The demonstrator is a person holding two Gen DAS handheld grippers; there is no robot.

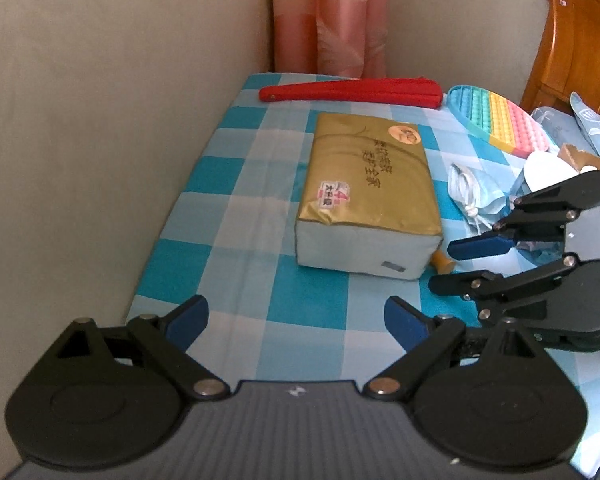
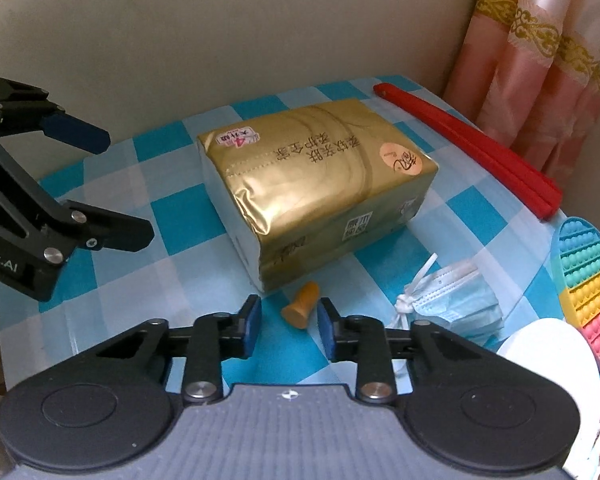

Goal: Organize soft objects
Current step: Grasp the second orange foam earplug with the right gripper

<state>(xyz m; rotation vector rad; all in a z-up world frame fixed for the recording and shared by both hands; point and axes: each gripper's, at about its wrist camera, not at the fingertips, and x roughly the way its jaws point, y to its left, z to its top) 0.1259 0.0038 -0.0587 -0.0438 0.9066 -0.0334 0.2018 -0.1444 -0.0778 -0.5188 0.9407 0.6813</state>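
A small orange cone [image 2: 300,307] lies on the blue checked cloth [image 2: 172,280], just in front of a gold tissue pack [image 2: 320,184]. My right gripper [image 2: 289,322] has its blue pads drawn in close on either side of the cone and is shut on it. In the left wrist view the right gripper [image 1: 439,265] brackets the cone [image 1: 447,269] at the corner of the tissue pack [image 1: 364,196]. My left gripper [image 1: 296,324] is wide open over bare cloth in front of the pack, holding nothing. It also shows as the left gripper [image 2: 124,188] in the right wrist view.
A folded blue face mask [image 2: 456,300] lies right of the cone. A red folded fan [image 2: 468,148] lies at the back by the pink curtain [image 2: 540,80]. A rainbow bubble toy [image 2: 588,280] and a white round pad [image 2: 552,360] are at the right. The wall [image 1: 100,120] closes the left side.
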